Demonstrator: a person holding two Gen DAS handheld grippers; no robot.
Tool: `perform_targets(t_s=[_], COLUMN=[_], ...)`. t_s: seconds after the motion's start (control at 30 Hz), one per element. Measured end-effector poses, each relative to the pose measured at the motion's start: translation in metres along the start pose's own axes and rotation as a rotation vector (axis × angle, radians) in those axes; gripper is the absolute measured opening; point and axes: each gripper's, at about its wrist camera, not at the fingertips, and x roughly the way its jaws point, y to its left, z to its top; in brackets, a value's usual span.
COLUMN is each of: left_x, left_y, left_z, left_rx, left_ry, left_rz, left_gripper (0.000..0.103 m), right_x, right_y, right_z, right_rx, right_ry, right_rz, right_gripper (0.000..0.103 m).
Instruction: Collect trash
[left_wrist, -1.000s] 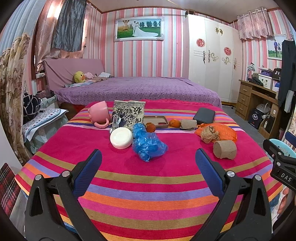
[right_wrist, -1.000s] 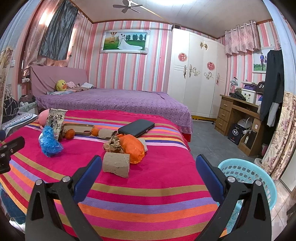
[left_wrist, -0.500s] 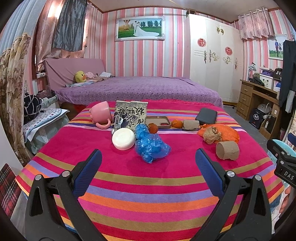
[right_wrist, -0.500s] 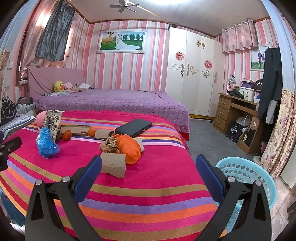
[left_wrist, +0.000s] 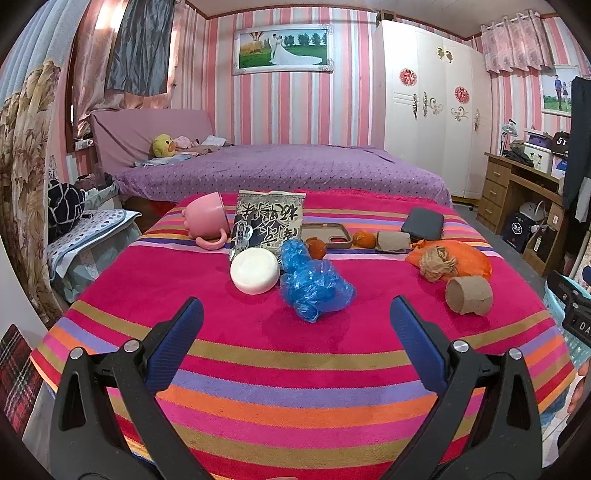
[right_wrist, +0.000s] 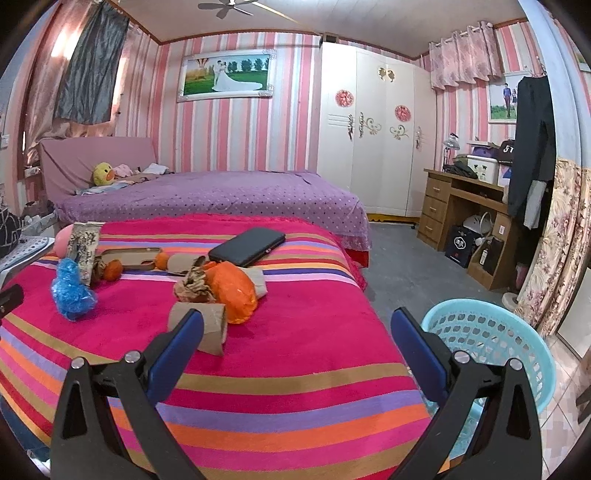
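Since a second ago: both views drawn slightly nearer the striped tabletop (left_wrist: 258, 354); nothing collected yet.

Left gripper (left_wrist: 295, 332): wide open, empty.
Right gripper (right_wrist: 297, 339): wide open, empty.

Blue plastic wad (left_wrist: 314, 284): 1, tabletop centre.
Cardboard tubes (left_wrist: 469, 295): 2 counted.
Orange bag (left_wrist: 465, 258): 1, right edge.
Basket (right_wrist: 491, 339): 1, off right edge.

Left tongs (left_wrist: 296, 321) and right tongs (right_wrist: 297, 328), both spread wide, empty.
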Motion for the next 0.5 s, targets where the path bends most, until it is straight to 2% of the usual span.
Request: perform_targets(t_s=[0.33, 0.5], left_x=[0.025, 0.03], left_y=[0.007, 0.014], left_z=[-0.008, -0.007], left_rx=[0.004, 0.005], left_ry=[0.093, 0.096], left_rz=[-0.017, 0.002], left_gripper=[0.097, 0.097], right_x=[0.012, 0.02], right_y=[-0.01, -0.012], right_z=[-0.004, -0.003], right_rx=[-0.017, -0.018], right_ry=[0.032, 0.057], right_rz=[-0.012, -0.022], right_gripper=[0.099, 0.099])
